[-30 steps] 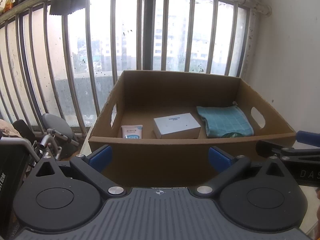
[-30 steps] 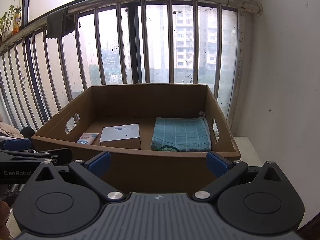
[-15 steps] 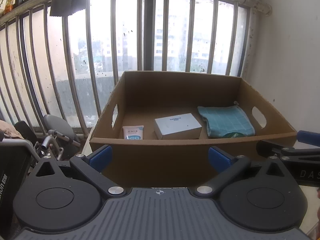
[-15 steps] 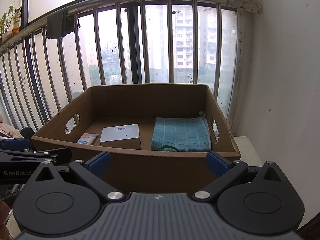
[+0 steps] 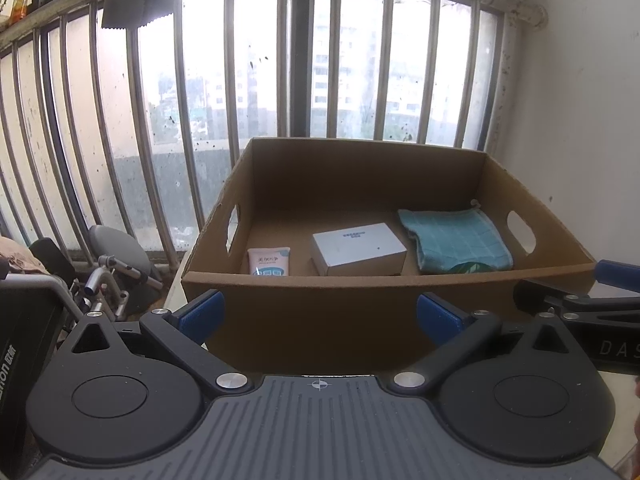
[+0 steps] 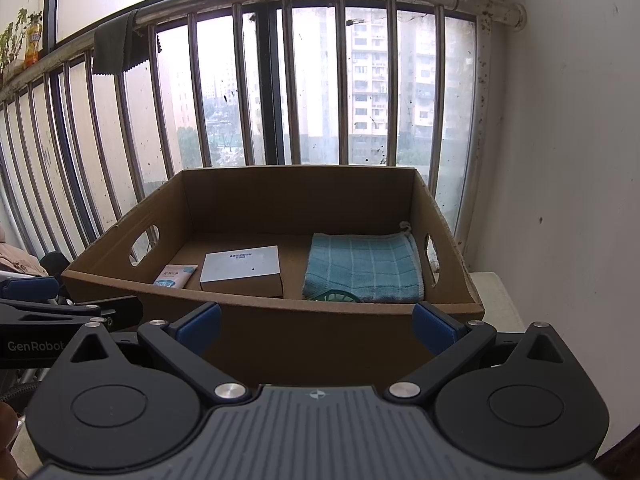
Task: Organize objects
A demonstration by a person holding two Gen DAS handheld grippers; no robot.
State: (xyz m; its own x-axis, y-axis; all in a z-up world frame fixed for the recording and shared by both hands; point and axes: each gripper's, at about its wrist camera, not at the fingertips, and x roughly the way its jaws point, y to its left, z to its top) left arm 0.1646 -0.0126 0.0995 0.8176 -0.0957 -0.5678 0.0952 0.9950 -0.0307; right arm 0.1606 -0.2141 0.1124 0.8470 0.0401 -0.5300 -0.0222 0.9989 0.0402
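An open cardboard box [image 5: 304,320] [image 6: 304,336] stands before the window bars. Inside lie a small white tube [image 5: 269,261] [image 6: 175,275] at the left, a flat white box [image 5: 358,247] [image 6: 241,269] in the middle and a folded teal cloth [image 5: 454,240] [image 6: 362,266] at the right, with a green item peeking from under its near edge [image 6: 334,295]. My left gripper [image 5: 319,314] and right gripper [image 6: 316,322] are both open and empty, just in front of the box's near wall. Each shows at the edge of the other's view.
Metal window bars [image 6: 280,88] run behind the box. A white wall [image 6: 568,160] stands at the right. A grey seat and metal frame [image 5: 112,264] sit low at the left. A dark cloth [image 6: 116,50] hangs on the top rail.
Both grippers stay nearly still and open. The left wrist view has shifted very slightly.
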